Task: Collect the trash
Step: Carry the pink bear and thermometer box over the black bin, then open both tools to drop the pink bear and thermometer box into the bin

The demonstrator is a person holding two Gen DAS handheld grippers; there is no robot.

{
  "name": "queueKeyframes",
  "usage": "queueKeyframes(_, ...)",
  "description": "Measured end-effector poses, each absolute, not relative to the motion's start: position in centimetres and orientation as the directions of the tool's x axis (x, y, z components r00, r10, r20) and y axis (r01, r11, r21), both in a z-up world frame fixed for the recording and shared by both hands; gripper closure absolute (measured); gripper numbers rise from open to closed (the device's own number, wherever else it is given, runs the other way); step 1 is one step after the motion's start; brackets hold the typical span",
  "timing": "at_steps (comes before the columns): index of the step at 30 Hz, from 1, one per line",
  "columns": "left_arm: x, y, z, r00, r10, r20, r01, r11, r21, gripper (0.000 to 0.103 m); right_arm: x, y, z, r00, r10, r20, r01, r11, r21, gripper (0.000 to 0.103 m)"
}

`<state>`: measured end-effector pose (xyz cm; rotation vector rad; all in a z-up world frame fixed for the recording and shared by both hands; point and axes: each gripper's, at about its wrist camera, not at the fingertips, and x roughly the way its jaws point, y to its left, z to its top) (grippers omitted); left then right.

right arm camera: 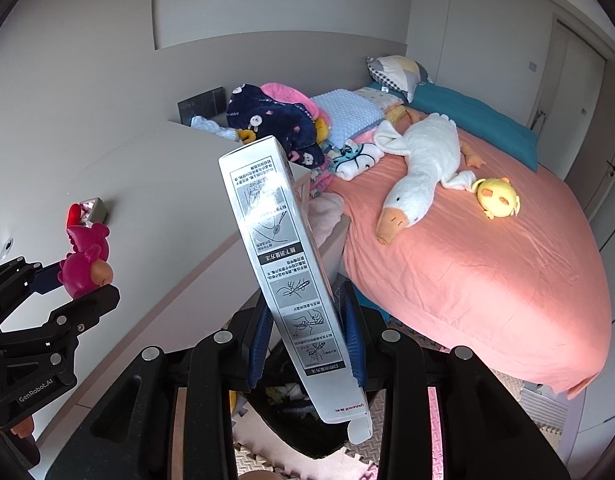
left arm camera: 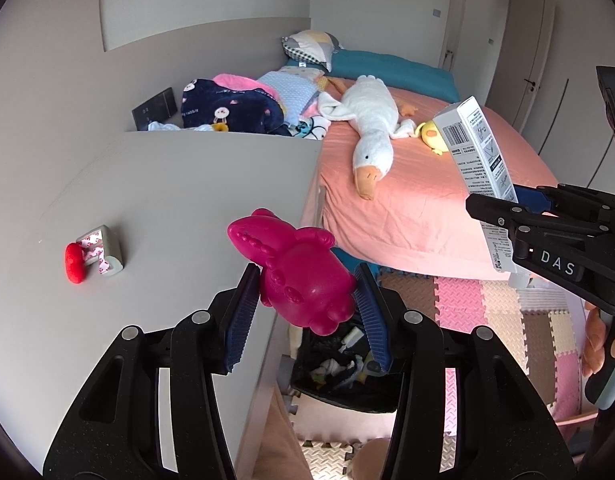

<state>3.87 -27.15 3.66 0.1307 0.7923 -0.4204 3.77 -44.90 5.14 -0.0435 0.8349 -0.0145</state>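
A magenta toy figure [left arm camera: 295, 272] is clamped between the blue pads of my left gripper [left arm camera: 307, 300], held over the edge of the grey desk [left arm camera: 155, 200]; the same toy [right arm camera: 85, 258] shows at the left of the right wrist view. My right gripper [right arm camera: 307, 336] is shut on a tall white carton [right arm camera: 279, 264] printed with instructions, tilted upright; in the left wrist view the carton [left arm camera: 479, 152] stands at the right. Below both grippers sits a black trash bin [left arm camera: 339, 372] with scraps inside, partly hidden by the carton [right arm camera: 299, 420] in the right wrist view.
A small grey box with a red heart [left arm camera: 93, 256] lies on the desk. The bed with a pink sheet [left arm camera: 419, 200] carries a white goose plush [left arm camera: 371, 128], a yellow chick plush [right arm camera: 497, 198] and piled blankets [left arm camera: 231, 104]. Foam floor mats [left arm camera: 487, 312] cover the floor.
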Motion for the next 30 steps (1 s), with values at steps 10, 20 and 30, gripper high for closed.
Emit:
queueKeyframes(10, 3.6, -30.9, 2.9, 0.585, -0.354, -0.730, 0.483, 0.875, -0.037, 0.055, 3.3, -49.3, 4.7, 0.663, -0.078, -0.744, 0.092, 0.996, -0.023, 0.068)
queueKeyframes(20, 3.8, -33.6, 2.2, 0.556, -0.375, -0.742, 0.526, 0.849, -0.035, 0.055, 3.2, -52.0, 4.1, 0.648, -0.109, -0.754, 0.150, 0.989, -0.014, 0.068)
queueKeyframes(30, 3.6, -34.9, 1.4, 0.530, -0.373, -0.762, 0.550, 0.835, -0.026, 0.055, 4.2, -53.1, 3.4, 0.628, -0.119, -0.769, 0.183, 0.983, -0.004, 0.068)
